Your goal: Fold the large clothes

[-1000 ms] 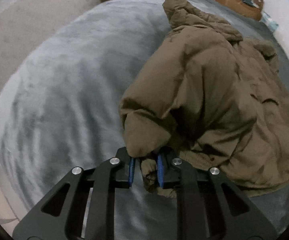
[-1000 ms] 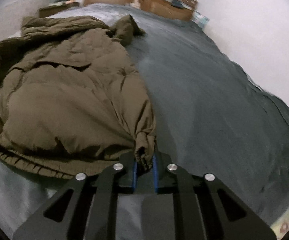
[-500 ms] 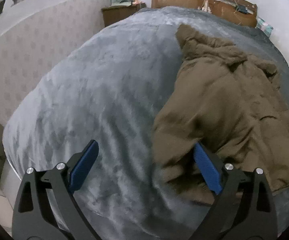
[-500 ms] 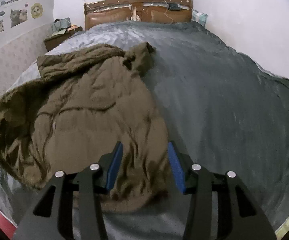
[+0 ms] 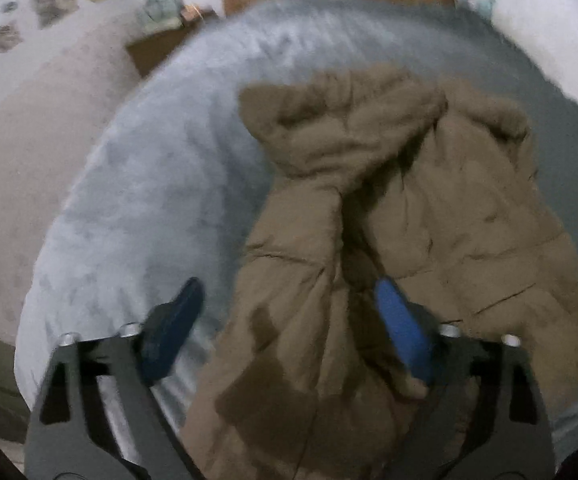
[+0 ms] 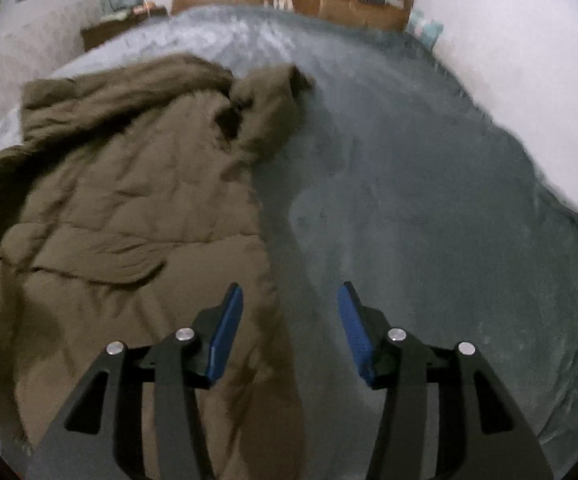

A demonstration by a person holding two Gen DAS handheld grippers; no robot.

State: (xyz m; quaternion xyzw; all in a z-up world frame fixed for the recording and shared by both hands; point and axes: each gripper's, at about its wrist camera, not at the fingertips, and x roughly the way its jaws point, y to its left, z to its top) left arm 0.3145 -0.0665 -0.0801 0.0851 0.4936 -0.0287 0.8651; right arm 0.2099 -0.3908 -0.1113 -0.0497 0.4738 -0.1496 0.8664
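While the brown coat [image 5: 429,208] lies on the grey bed [image 6: 429,220], left tool [image 5: 289,332] narrows and right tool [image 6: 291,332] widens, both gaping, gripping nothing

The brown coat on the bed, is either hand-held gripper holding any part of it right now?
No. The brown coat lies free; left hand-held gripper and right hand-held gripper are open above it.

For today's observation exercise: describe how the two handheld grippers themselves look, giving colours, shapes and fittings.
Both look alike. The left gripper and right gripper each have two matte black, flat angular fingers with cut-out openings, round silver screw heads along the top, and blue pads on the inner faces. No cables, markings, hands or sleeves show.
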